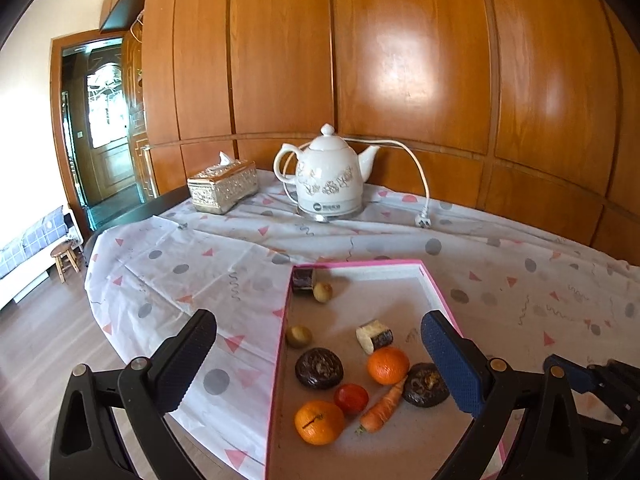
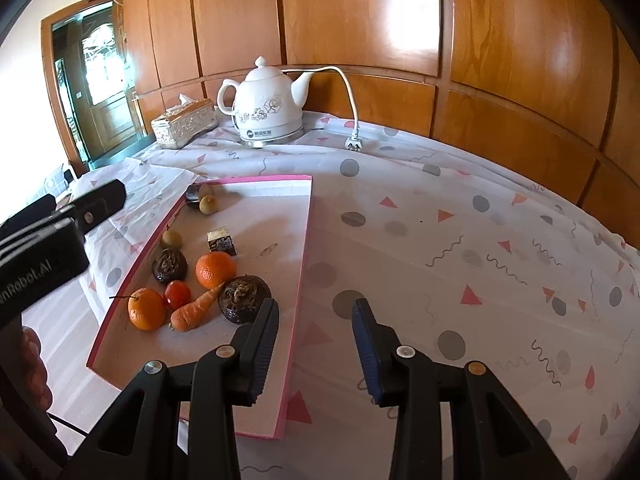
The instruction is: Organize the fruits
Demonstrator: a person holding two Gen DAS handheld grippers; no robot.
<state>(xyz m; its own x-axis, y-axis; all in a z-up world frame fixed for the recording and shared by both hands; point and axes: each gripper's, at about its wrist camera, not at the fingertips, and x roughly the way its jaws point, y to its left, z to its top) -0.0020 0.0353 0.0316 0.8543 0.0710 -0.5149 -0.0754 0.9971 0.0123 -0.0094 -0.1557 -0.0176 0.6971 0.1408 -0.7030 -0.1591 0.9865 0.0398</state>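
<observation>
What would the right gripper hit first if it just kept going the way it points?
Probably the tablecloth, just right of the pink tray. The right gripper is open and empty, tilted down, with its gap over bare cloth beside the tray's edge; depth is hard to judge.

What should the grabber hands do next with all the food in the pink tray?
Probably lower the right gripper toward the carrot. Both grippers are open and empty, the left gripper hanging over the pink tray. The carrot lies against an orange among fruits, so it seems the odd one to move out first.
</observation>
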